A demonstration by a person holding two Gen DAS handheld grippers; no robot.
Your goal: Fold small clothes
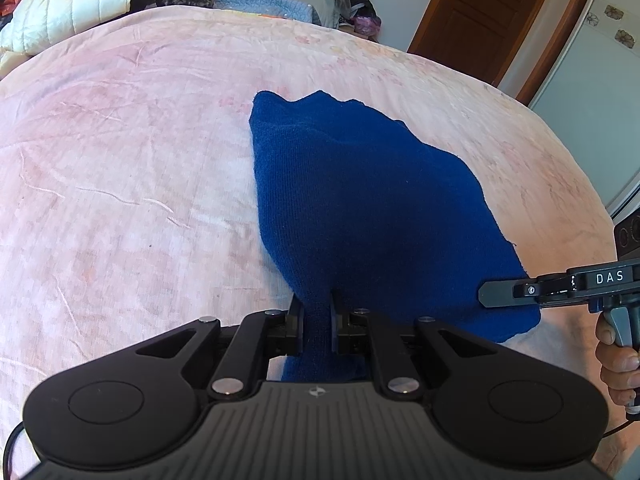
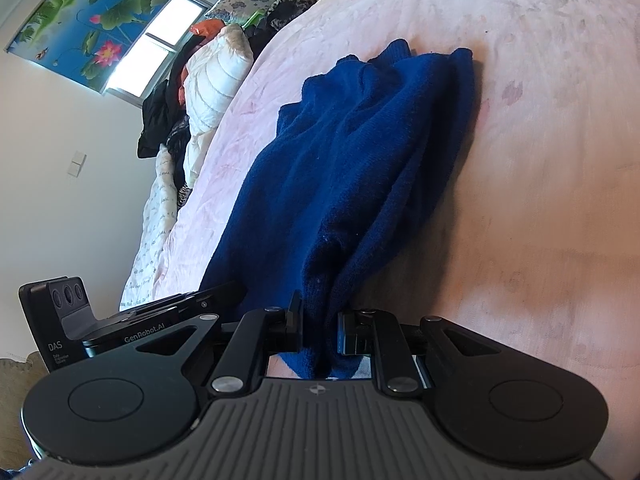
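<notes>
Left hand-held gripper (image 1: 316,322): clenched on a bunched near edge of the blue knit garment (image 1: 340,184). I see cloth pinched between its jaws, with a tail of fabric hanging down behind them toward the camera.

The garment lies on the pink bedspread (image 1: 120,160), roughly mid-bed. The far end rests on the bed in soft humps; the near end is drawn up toward my two grippers, so it is not flat. From the left wrist view it reads as one broad panel with a ragged far outline. I cannot tell which part of the garment I hold (hem, shoulder or sleeve).

Right hand-held gripper (image 2: 318,324): also clenched on the same garment, gripping a thick gathered fold. In the left wrist view its finger tips sit at the garment's right near corner, a person's hand (image 1: 616,356) on the handle. The two grippers are near each other along the same edge.

Progress, my judgement: early to middle. The right wrist view shows several lengthwise ridges and layers in the cloth, so it may be partly doubled, but no neat folded packet exists. Left to do: spread or lay the held edge over, square it, release.

Far edge of bed: piled clothes (image 1: 60,4), untouched.
</notes>
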